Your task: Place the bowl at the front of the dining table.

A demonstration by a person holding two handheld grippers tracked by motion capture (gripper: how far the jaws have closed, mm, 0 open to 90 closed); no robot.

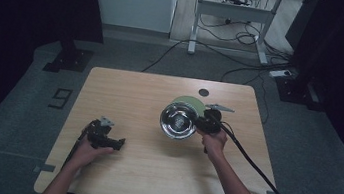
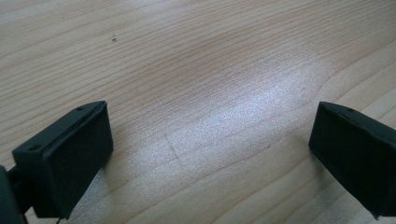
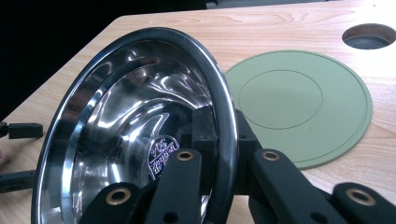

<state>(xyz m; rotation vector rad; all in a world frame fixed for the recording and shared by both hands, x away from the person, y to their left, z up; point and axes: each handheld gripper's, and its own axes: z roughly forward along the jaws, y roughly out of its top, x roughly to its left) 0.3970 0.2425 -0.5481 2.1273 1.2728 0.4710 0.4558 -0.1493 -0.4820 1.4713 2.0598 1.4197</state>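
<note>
R gripper (image 3: 219, 154) clamped tight on the steel bowl (image 3: 135, 126) rim, tilted over my green mat (image 3: 299, 102); L gripper (image 2: 210, 154) wide open, empty.

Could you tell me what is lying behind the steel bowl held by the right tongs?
A round green mat lies flat on the table behind the steel bowl; the bowl's rim covers the mat's near edge.

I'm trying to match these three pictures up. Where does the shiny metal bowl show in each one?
High view: the metal bowl sits right of the table's centre, its rim clamped by the right gripper.
Left gripper view: bare wooden table between open jaws; not in it.
Right gripper view: the bowl fills the left half, tilted on edge, rim pinched.
Shared landmark: the green mat just behind the bowl.
</note>
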